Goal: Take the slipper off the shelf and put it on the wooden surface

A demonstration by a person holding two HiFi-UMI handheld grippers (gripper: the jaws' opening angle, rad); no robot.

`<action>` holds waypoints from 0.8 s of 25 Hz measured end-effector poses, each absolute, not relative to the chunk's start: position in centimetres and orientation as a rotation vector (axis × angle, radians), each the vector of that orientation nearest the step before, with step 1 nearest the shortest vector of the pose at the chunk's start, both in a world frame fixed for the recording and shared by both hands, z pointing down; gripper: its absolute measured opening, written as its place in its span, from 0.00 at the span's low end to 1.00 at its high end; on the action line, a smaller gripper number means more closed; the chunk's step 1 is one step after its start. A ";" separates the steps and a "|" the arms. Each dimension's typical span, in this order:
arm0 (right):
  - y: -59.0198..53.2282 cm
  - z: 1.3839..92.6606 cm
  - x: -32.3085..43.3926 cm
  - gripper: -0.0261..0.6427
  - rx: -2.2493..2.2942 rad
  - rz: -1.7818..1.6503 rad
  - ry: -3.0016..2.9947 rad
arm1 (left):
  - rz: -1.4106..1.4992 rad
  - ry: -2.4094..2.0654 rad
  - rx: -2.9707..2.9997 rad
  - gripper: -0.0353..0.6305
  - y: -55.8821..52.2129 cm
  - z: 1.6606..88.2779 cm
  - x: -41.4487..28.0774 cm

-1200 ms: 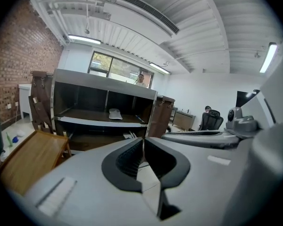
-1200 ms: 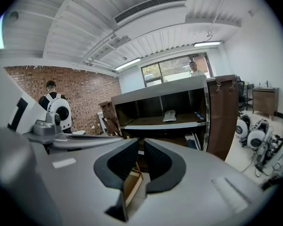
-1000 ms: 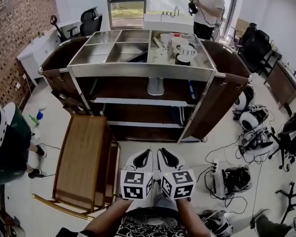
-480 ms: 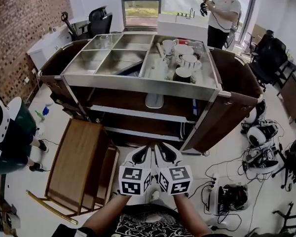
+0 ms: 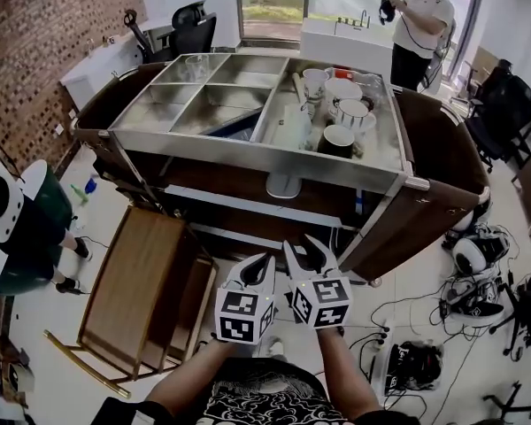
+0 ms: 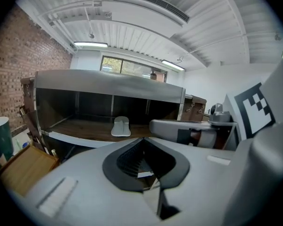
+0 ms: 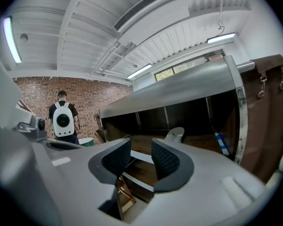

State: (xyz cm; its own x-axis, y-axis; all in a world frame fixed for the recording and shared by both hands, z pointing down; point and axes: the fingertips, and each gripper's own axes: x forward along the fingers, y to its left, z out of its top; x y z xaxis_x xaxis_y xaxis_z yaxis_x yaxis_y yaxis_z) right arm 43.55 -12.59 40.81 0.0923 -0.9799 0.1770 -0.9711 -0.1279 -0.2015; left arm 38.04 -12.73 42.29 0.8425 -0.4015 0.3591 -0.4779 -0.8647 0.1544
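Right gripper [image 5: 308, 255]: Its jaws are opening and nothing is between them. I think it is getting ready to grab.
Left gripper [image 5: 257, 273]: Its jaws are pressed together and hold nothing. It sits just beside the right gripper and looks like it is only waiting.
Where they point: Both face the front of the cart [image 5: 425, 211], low down. They are well apart from the slipper.
Slipper [image 5: 281, 184]: It is pale and lies flat on the brown shelf [image 5: 221, 180], right under the steel top. It is near the middle and close to the front edge, so it should be easy to reach from here.
Steel top [image 5: 203, 104]: It holds cups [image 5: 341, 113] on the right side. They are not part of this job.
Wooden surface [image 5: 137, 282]: It is the low wooden table on the floor, to the left of the cart. Its top is bare, so the slipper can go there.
Step now: My guess is the reach comes next. The slipper is not yet taken.
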 end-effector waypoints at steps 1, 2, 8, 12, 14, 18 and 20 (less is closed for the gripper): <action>-13.2 41.0 43.9 0.20 -2.310 -0.415 2.049 | 0.458 -0.682 2.777 0.06 -13.2 42.3 38.2; -13.9 41.2 44.2 0.20 -2.323 -0.414 2.046 | 0.449 -0.687 2.770 0.06 -13.8 42.4 38.3; -18.1 42.7 46.3 0.20 -2.394 -0.429 1.993 | 0.415 -0.658 2.768 0.06 -17.5 42.9 40.2; -21.3 43.9 48.7 0.20 -2.468 -0.432 1.897 | 0.397 -0.643 2.776 0.08 -21.0 43.5 41.4; -23.1 44.3 49.7 0.20 -2.490 -0.437 1.873 | 0.386 -0.647 2.783 0.10 -22.9 43.8 41.8; -26.4 45.6 51.4 0.20 -2.545 -0.436 1.840 | 0.389 -0.636 2.802 0.10 -26.2 44.5 42.4; -28.0 46.5 52.3 0.20 -2.577 -0.452 1.824 | 0.401 -0.625 2.805 0.10 -27.6 44.8 42.6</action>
